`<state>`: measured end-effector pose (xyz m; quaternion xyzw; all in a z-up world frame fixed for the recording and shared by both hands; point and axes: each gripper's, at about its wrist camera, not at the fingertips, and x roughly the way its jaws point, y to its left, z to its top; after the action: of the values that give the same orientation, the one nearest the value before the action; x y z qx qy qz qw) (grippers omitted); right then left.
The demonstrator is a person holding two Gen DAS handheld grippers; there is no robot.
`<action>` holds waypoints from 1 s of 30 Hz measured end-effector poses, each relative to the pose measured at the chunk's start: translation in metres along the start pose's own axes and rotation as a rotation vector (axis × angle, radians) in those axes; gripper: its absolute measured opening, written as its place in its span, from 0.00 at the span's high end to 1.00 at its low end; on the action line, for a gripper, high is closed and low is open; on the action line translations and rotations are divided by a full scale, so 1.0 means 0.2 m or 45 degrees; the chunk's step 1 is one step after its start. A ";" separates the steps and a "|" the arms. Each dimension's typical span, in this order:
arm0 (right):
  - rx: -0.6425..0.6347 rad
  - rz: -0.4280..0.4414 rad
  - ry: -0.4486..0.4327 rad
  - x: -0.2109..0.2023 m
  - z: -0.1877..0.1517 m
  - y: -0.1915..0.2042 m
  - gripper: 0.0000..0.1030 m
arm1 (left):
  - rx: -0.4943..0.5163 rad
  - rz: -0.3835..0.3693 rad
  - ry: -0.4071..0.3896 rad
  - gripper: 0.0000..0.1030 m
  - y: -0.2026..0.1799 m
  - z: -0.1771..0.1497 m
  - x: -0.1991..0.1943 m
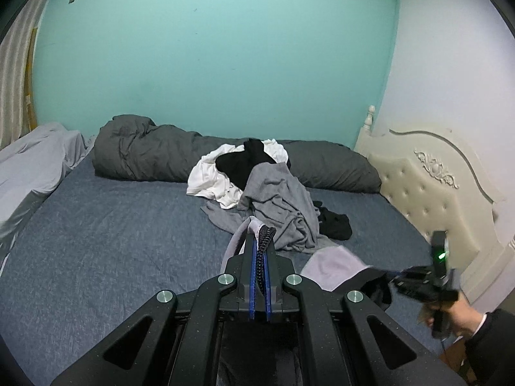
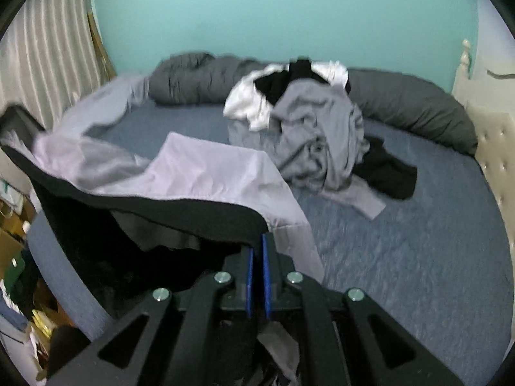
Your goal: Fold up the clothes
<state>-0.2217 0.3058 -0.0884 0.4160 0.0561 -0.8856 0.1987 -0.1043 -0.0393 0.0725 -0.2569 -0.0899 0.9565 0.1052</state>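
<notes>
Two hand-held grippers hold one garment above a bed [image 1: 112,241] covered by a blue sheet. The left gripper [image 1: 261,241] has its two blue-padded fingers pressed together on a ribbed black edge of the lilac-and-black garment [image 2: 206,173]; pale lilac fabric drapes over and left of the fingertips. The right gripper [image 2: 257,241] is likewise clamped, its fingers closed on the black hem of the same garment, whose lilac side spreads away to the left in the right wrist view. In the left wrist view the right gripper [image 1: 396,281] appears at lower right, carried by one hand [image 1: 457,317] in a dark sleeve [image 1: 492,337], with one green light lit on its body.

Beyond the held garment lies one heap of clothes [image 1: 257,186] near the middle of the bed. At least four items can be counted in it: one grey garment [image 1: 283,206] on top and in front, one white garment [image 1: 209,177] at the left, one black piece [image 1: 244,160] at the top, and one black piece [image 1: 334,223] at the right, lying on the sheet. Whether the two black pieces are joined cannot be told.

Behind the heap, one rolled dark grey duvet [image 1: 154,154] lies along the turquoise wall [image 1: 209,48]. One cream tufted headboard [image 1: 428,186] stands at the right, and one pale grey cloth [image 1: 35,157] lies at the left edge.
</notes>
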 end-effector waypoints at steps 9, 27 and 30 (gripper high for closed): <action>0.088 0.049 0.080 0.24 -0.16 -0.02 0.82 | 0.017 -0.021 0.016 0.97 -0.02 -0.05 0.02; -0.007 -0.078 0.259 0.69 -0.23 -0.05 0.78 | 0.024 -0.045 0.027 0.97 0.04 -0.10 0.05; -0.046 -0.019 0.275 0.71 -0.25 -0.03 0.78 | 0.021 -0.050 0.031 0.97 0.05 -0.11 0.07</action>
<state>-0.2702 0.2813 -0.2294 0.5049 0.0962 -0.8359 0.1925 -0.1073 -0.0437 0.0452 -0.2659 -0.0859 0.9517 0.1270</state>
